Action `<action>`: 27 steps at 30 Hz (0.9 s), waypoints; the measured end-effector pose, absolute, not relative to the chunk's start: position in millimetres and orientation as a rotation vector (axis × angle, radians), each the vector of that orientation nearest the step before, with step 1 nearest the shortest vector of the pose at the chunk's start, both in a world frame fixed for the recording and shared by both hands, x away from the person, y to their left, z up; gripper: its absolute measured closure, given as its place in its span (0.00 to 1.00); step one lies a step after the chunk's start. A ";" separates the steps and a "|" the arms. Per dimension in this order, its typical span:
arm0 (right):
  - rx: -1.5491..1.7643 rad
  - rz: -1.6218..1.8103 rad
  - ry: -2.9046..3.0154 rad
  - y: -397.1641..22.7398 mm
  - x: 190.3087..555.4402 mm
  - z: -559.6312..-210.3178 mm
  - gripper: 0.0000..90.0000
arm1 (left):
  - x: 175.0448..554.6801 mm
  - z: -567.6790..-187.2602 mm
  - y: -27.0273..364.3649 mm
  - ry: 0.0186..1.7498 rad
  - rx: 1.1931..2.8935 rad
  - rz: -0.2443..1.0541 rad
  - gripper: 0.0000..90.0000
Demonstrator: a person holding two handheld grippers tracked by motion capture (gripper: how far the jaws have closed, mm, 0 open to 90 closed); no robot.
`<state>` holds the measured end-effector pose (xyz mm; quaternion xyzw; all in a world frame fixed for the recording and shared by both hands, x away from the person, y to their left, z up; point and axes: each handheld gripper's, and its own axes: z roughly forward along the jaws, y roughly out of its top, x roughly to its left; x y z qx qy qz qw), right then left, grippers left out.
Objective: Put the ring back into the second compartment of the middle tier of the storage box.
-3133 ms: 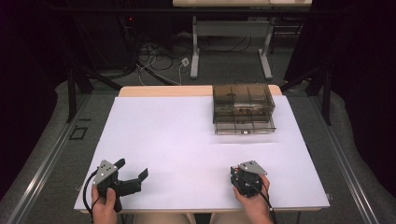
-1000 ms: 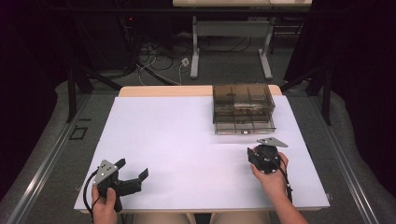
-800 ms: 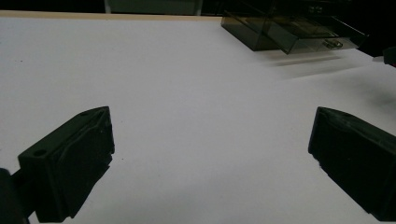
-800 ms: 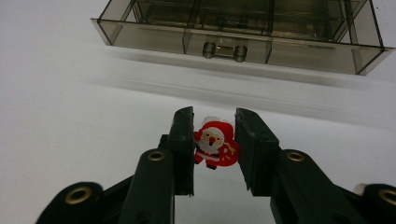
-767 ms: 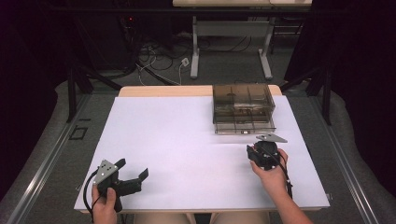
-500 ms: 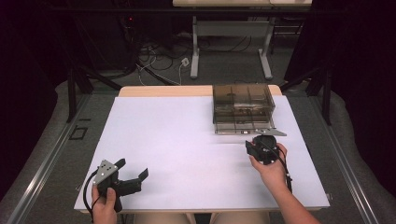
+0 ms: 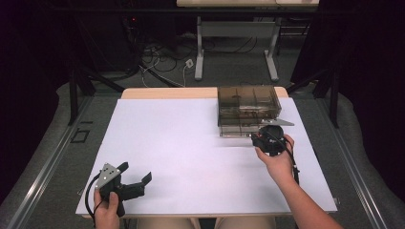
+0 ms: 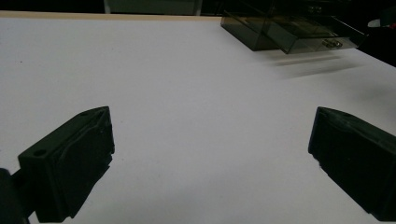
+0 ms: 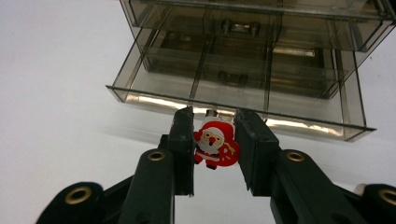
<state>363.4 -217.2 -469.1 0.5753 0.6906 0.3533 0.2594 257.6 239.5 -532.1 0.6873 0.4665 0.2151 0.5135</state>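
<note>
Moved up-table since earlier frames: right gripper [image 7: 271, 139], from near edge at 5 o'clock to just short of drawer unit [image 7: 248, 109] at 1 o'clock. Clenched on small Santa figure [image 9: 215, 144], pinched between pads, just in front of pulled-out bottom drawer [image 9: 243, 100]. Drawer front wall directly ahead of jaws; dividers inside, contents unclear through smoked plastic. Left gripper [image 7: 125, 180] unchanged at 7 o'clock, jaws released, wide apart, nothing between, resting over white table [image 7: 181, 143]. Drawer unit also seen far off at 1 o'clock in left gripper view. Desk legs, cables on floor beyond table.
</note>
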 end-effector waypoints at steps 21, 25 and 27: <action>1.581 0.954 1.841 -223.1 388.4 -445.5 0.76 | 257.8 -532.1 239.4 1.118 1.657 0.515 0.00; 1.599 0.962 1.834 -224.6 394.4 -444.0 0.76 | 257.7 -532.1 239.6 1.119 1.657 0.515 0.00; 1.595 0.951 1.839 -225.6 397.4 -443.6 0.76 | 258.0 -532.5 239.3 1.118 1.651 0.519 0.00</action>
